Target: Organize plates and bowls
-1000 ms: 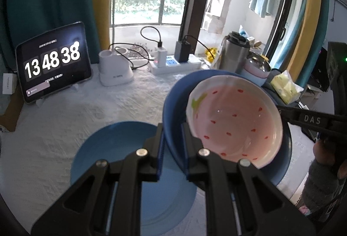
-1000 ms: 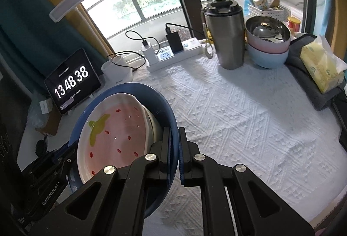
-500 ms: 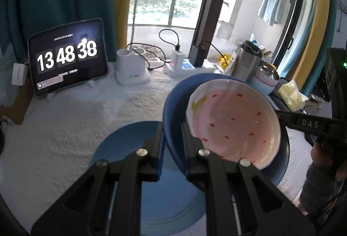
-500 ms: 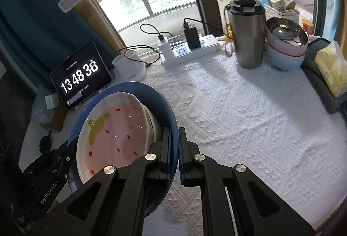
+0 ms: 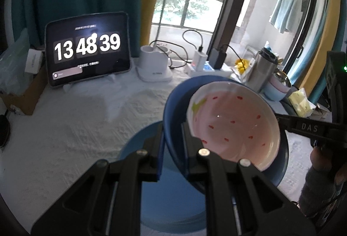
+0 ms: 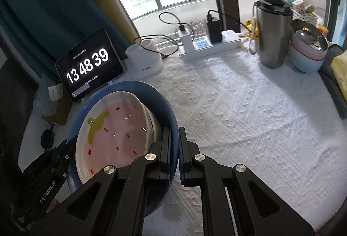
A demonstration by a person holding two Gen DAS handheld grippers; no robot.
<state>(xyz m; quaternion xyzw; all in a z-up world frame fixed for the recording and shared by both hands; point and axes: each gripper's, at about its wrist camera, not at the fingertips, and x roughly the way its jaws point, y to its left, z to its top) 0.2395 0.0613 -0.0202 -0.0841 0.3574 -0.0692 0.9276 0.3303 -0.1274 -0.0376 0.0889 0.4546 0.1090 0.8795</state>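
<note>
Left wrist view, nearest: left claw (image 5: pixel 172 138) clamped on the near rim of the blue bowl (image 5: pixel 173 110), one finger inside, one outside.
Right wrist view, nearest: right claw (image 6: pixel 174 147) clamped on the opposite rim of the same blue bowl (image 6: pixel 164 105); the bowl is held tilted between the two claws, clear of the bench.
Bowl contents: pink strawberry-pattern dish (image 5: pixel 234 125) nested inside the blue bowl, leaning against its wall; seen also from the right (image 6: pixel 117 129).
Below the bowl: blue plate (image 5: pixel 171 199) flat on the bench, partly hidden by the left claw and the bowl.
Bench surface: white textured cloth (image 6: pixel 249 116) covers the bench.
Obstruction, left view: right claw's arm and the person's hand (image 5: pixel 321 162) block the bench edge at right.
Mid bench: tablet clock (image 6: pixel 91 66) propped upright; white lamp base (image 6: pixel 145 60) just beside it.
Far bench: power strip (image 6: pixel 212 45) with plugs and cables; steel flask (image 6: pixel 273 34) upright; stacked bowls (image 6: pixel 308 51) just beside the flask; yellow pack (image 6: pixel 340 71) near them on dark cloth.
</note>
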